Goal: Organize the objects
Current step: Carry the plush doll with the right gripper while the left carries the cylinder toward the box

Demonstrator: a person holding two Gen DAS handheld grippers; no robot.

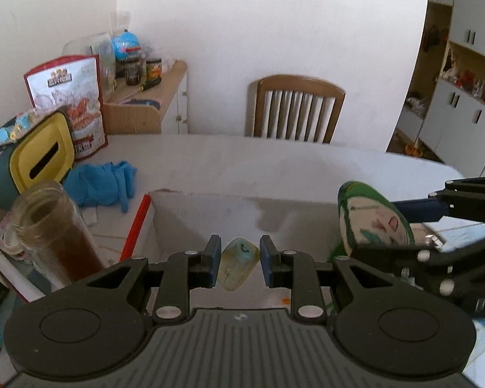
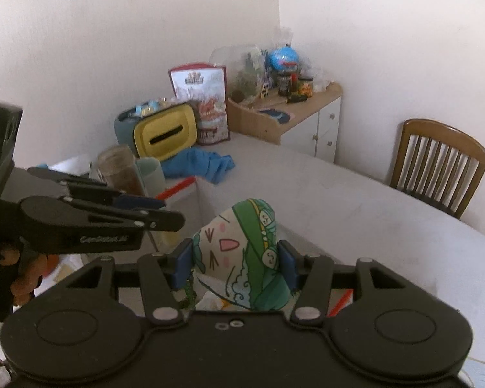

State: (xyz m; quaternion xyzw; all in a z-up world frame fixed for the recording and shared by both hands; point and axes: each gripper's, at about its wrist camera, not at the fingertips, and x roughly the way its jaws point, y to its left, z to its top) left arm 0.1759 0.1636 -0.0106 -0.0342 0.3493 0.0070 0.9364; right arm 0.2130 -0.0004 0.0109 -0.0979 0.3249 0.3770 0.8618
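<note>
Left gripper (image 1: 237,265): clamped on a small yellowish toy (image 1: 238,264), held above a white box (image 1: 210,213). Right gripper (image 2: 235,265): clamped on a green-haired plush doll (image 2: 242,258), also lifted over the box. Beyond, on the table (image 1: 274,161): jar (image 1: 53,232), blue cloth (image 1: 103,184), yellow tissue box (image 1: 42,158), snack bag (image 1: 71,100). Judgement: sorting partway; both held pieces unplaced, table clutter left.

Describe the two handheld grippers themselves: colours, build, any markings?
Both the left gripper and the right gripper are matte black, with blue finger pads, silver pivot screws and round discs on a ribbed grey base. Pale lettering marks the left one's side; unreadable. No cables visible.
</note>
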